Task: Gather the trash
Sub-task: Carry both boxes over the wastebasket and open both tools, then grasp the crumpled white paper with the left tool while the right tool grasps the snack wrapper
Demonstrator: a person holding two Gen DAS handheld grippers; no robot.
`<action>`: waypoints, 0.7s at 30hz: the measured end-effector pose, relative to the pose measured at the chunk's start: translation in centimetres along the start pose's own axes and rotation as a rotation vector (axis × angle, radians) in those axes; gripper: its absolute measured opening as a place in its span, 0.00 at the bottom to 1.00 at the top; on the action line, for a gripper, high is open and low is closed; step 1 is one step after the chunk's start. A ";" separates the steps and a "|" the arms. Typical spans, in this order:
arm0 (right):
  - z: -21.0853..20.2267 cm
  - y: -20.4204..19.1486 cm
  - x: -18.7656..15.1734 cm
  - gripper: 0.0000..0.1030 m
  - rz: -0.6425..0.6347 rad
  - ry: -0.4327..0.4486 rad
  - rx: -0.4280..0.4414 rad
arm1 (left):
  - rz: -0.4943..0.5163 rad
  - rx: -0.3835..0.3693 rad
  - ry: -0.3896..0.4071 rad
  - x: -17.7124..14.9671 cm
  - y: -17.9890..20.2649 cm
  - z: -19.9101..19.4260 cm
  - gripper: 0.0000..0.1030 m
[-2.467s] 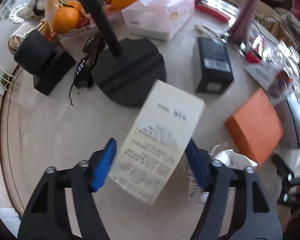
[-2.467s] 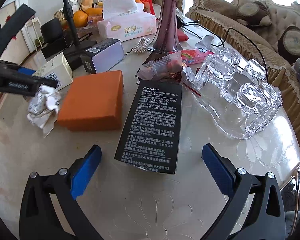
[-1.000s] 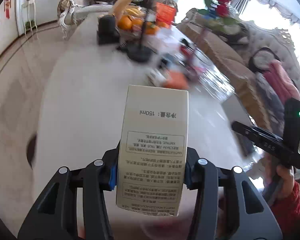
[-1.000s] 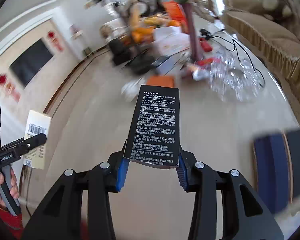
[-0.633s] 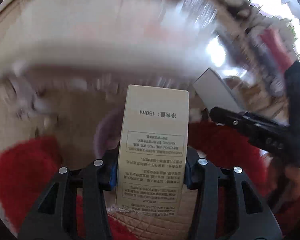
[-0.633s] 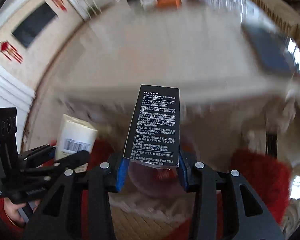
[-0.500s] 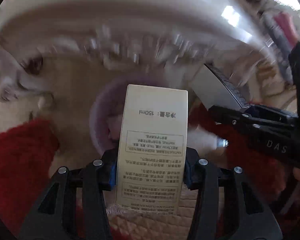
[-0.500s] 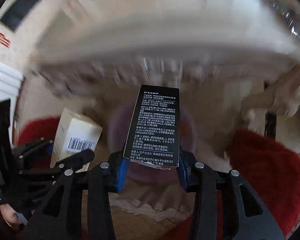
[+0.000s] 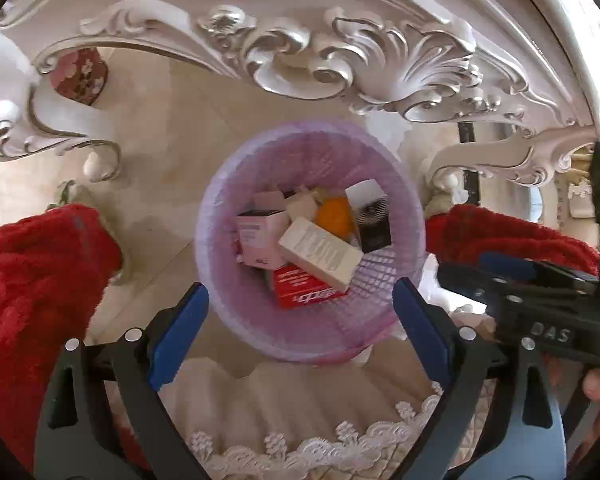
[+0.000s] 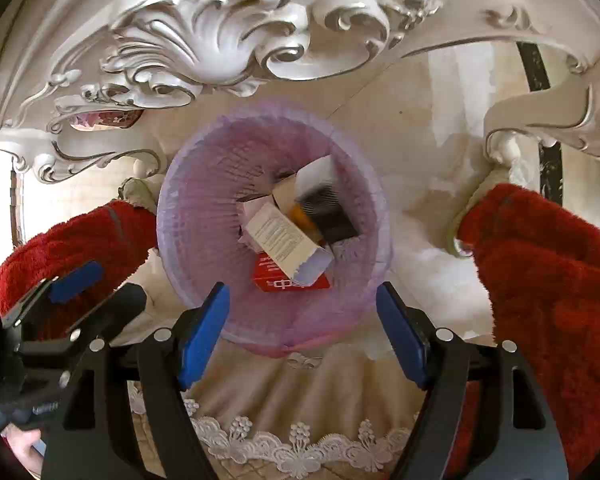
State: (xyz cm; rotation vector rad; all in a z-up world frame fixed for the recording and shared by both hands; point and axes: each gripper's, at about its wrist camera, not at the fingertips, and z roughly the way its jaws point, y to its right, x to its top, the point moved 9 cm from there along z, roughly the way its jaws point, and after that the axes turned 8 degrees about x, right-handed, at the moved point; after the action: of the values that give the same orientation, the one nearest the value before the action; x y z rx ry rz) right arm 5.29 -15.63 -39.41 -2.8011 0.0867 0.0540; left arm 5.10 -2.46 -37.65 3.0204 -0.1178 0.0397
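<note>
A purple mesh waste bin [image 9: 220, 216] stands on the floor below both grippers; it also shows in the right wrist view [image 10: 172, 208]. Inside lie several boxes. The cream box [image 9: 320, 254] rests on top, also seen in the right wrist view [image 10: 284, 240]. The black box [image 9: 370, 216] leans at the bin's right side, blurred in the right wrist view [image 10: 324, 208]. A red box [image 9: 306, 290] lies under them. My left gripper [image 9: 300, 330] is open and empty above the bin. My right gripper [image 10: 302, 332] is open and empty above it too.
The carved white table apron [image 9: 340, 52] curves over the bin, with a table leg [image 10: 532, 120] at the right. Red plush sleeves [image 9: 32, 280] [image 10: 548, 276] flank the bin. A lace-edged cloth [image 10: 300, 400] lies below the grippers. The right gripper's body [image 9: 540, 312] is close at my left gripper's right.
Both grippers swung from the tabletop down over the bin and opened. The cream box and the black box dropped out of the jaws into the bin.
</note>
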 end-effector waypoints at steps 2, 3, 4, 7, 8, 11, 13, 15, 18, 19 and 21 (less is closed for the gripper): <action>-1.3 -0.8 -0.6 0.70 -0.051 0.019 -0.002 | 0.013 0.031 0.041 0.1 -0.2 -1.5 0.88; -2.3 -1.6 -0.9 0.69 -0.088 0.041 0.009 | 0.029 0.051 0.085 0.1 -0.2 -2.9 0.88; -3.8 -2.6 -1.4 0.69 -0.143 0.071 0.018 | 0.051 0.069 0.135 0.2 -0.1 -4.5 0.88; -7.9 -4.7 -1.7 0.69 -0.244 0.185 0.034 | 0.099 0.090 0.257 0.4 0.2 -9.0 0.88; -9.5 -5.3 -1.3 0.69 -0.273 0.243 0.046 | 0.108 0.099 0.313 0.6 0.2 -11.0 0.88; -15.0 -5.8 1.3 0.70 -0.331 0.449 0.051 | 0.120 0.119 0.489 2.7 0.7 -16.6 0.88; -18.5 -5.5 4.0 0.70 -0.345 0.578 0.036 | 0.123 0.152 0.605 5.4 0.9 -20.0 0.88; -21.4 -4.7 7.4 0.70 -0.346 0.679 0.013 | 0.143 0.175 0.691 8.2 1.2 -22.1 0.88; -24.5 -3.9 12.7 0.70 -0.340 0.761 -0.005 | 0.177 0.184 0.759 14.5 2.6 -24.1 0.88; -25.3 -3.7 14.3 0.70 -0.339 0.784 -0.010 | 0.173 0.169 0.775 16.2 2.9 -24.5 0.88; -26.8 -3.3 18.0 0.70 -0.334 0.815 -0.046 | 0.145 0.100 0.789 21.0 3.9 -25.4 0.88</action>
State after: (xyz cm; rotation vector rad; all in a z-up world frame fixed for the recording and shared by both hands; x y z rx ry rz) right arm 24.22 -22.41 -13.94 -2.6481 -0.1923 -1.1612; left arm 25.17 -4.89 -11.38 2.8294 -0.2572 1.2438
